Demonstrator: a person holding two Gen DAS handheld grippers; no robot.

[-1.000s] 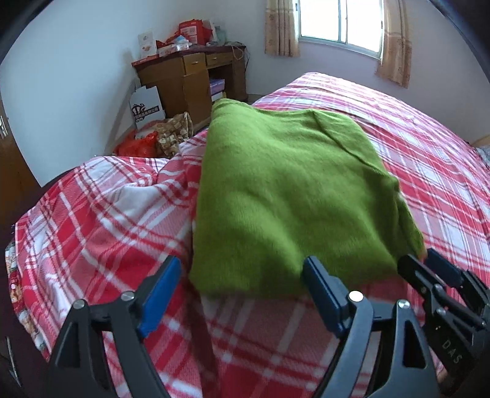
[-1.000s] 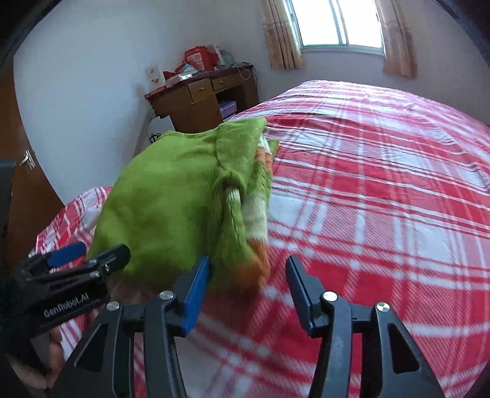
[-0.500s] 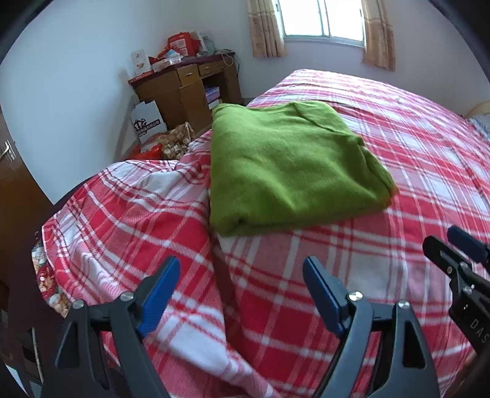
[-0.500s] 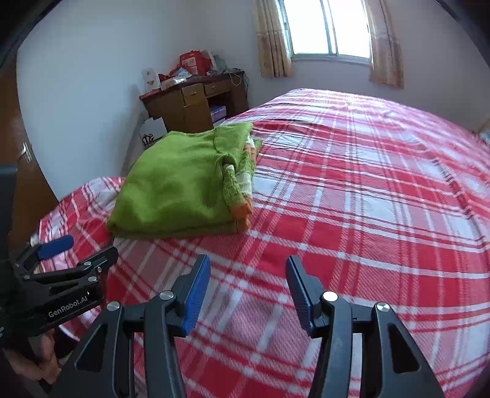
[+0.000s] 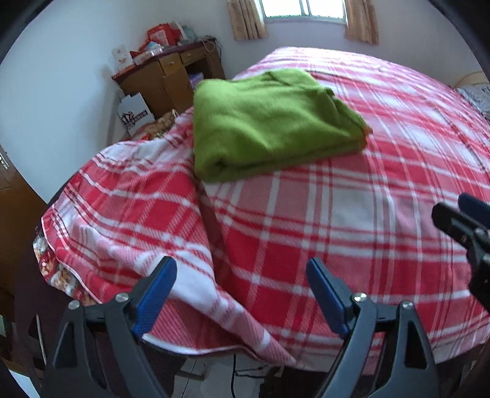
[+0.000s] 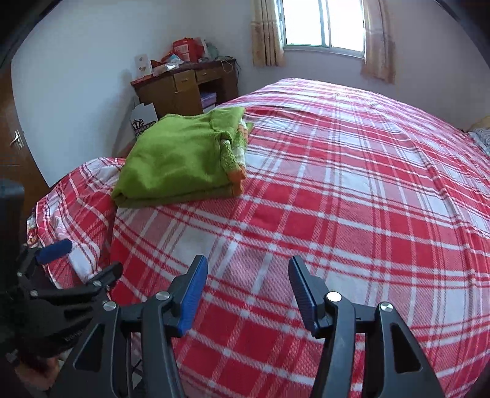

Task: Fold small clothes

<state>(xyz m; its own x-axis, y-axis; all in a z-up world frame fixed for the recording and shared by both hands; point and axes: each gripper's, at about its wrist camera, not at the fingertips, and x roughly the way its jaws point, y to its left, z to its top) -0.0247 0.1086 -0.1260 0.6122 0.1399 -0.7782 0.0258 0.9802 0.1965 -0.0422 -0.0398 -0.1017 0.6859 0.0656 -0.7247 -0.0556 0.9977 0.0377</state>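
A green sweater lies folded in a flat stack near the left corner of the bed; it also shows in the right wrist view, where orange and white cuffs stick out at its right edge. My left gripper is open and empty, well back from the sweater over the bed's near edge. My right gripper is open and empty above the bedspread, also well short of the sweater. Each gripper shows at the edge of the other's view.
The bed carries a red and white plaid bedspread that hangs over the near left corner. A wooden desk with clutter stands at the wall beyond. A white box sits on the floor. A window is behind.
Both grippers have pulled back and away from the folded sweater, which stays on the bed. They were right at its near edge a second ago.
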